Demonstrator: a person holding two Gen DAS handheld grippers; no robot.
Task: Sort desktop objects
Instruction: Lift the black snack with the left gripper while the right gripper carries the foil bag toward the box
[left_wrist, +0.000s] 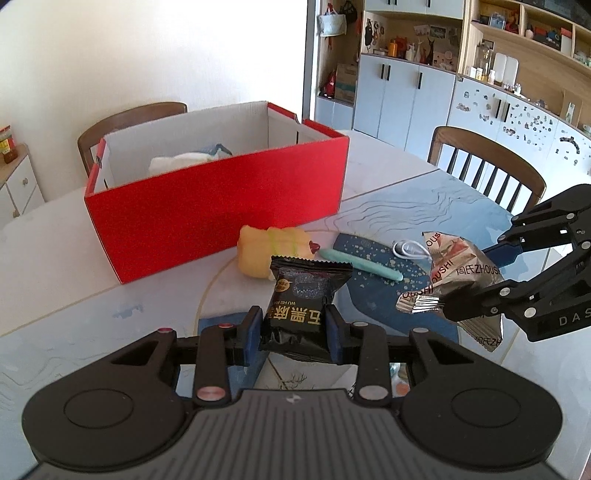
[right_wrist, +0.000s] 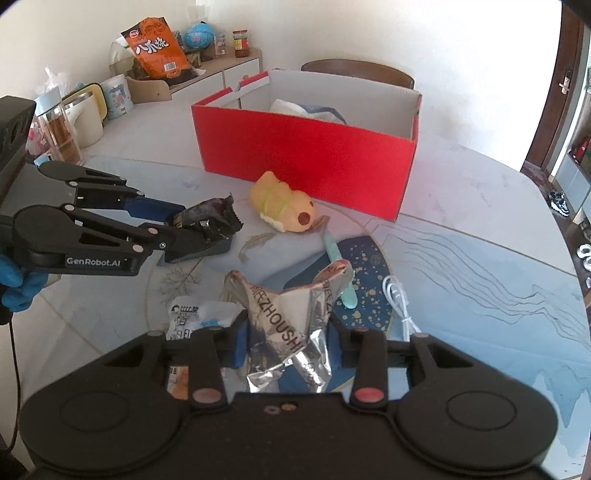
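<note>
While the left gripper (left_wrist: 293, 330) squeezes a black snack pack (left_wrist: 304, 295), the right gripper (right_wrist: 286, 343) squeezes a silver snack bag (right_wrist: 288, 314). Both are held up near the red box (left_wrist: 221, 206), far on the table (left_wrist: 66, 240).

- Left gripper (left_wrist: 293, 330): matte black linkage arms behind the jaws, blue pads on the inner faces.
- Round silver and reddish pivot caps sit on the arms behind the jaws; two large round discs flank a ribbed grey housing further back.
- Right gripper (right_wrist: 286, 341): same black build, blue pads, reddish pivot caps.
- White "GenRobot.AI" lettering on the left gripper's side.
- Blue glove (right_wrist: 16, 282) behind it.
</note>
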